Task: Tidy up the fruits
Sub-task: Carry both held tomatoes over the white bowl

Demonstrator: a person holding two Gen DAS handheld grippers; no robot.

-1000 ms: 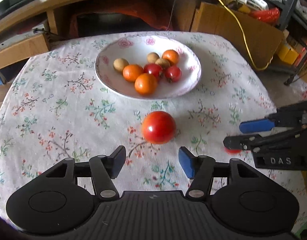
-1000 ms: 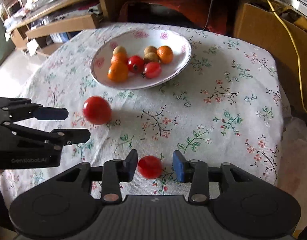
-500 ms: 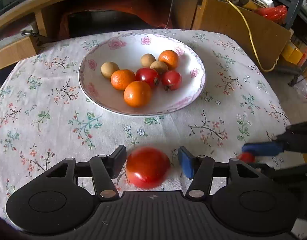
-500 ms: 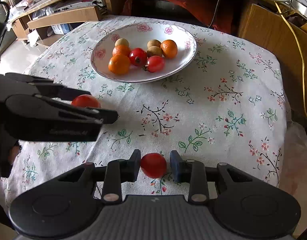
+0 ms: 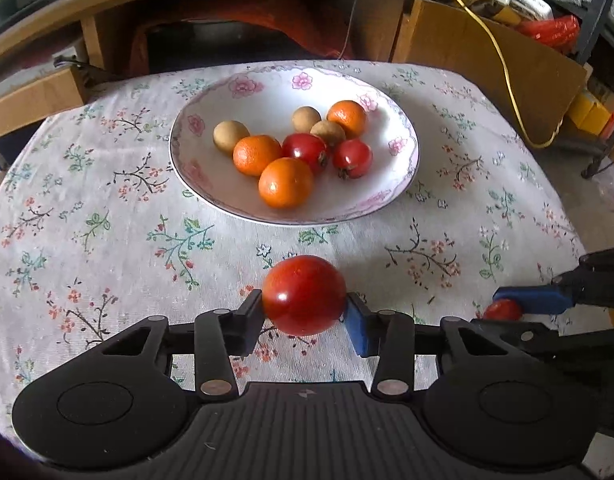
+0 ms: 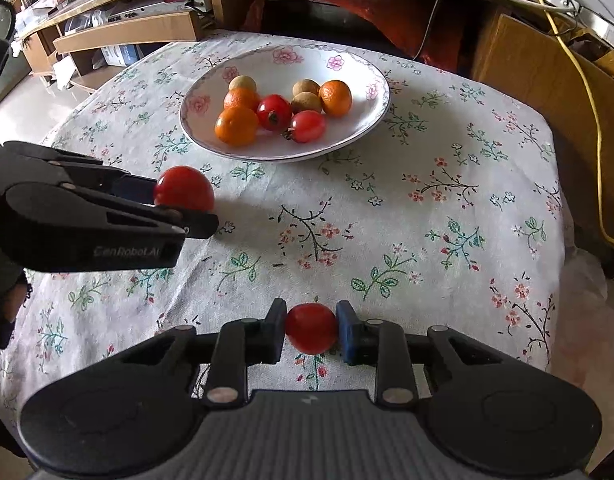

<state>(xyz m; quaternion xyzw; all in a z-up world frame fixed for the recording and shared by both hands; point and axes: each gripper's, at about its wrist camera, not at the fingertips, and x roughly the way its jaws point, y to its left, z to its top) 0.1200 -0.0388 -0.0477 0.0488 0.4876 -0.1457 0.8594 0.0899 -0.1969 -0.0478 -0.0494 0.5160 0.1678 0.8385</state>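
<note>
Left gripper (image 5: 305,312) clamps large tomato (image 5: 304,295), right gripper (image 6: 310,330) clamps small tomato (image 6: 312,328) — overtight squeeze risks bruising; crowded bowl (image 5: 391,196) — dropped fruit may roll off.

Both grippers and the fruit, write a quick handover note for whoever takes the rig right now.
Left gripper: shut on the large tomato, near the table's front edge.
Right gripper: shut on the small tomato, also at the front.
Done: the bowl at the far centre holds three oranges, two tomatoes and three small brown fruits.
Left: carry both held tomatoes to the bowl and release. No other loose fruit shows on the tablecloth.
</note>
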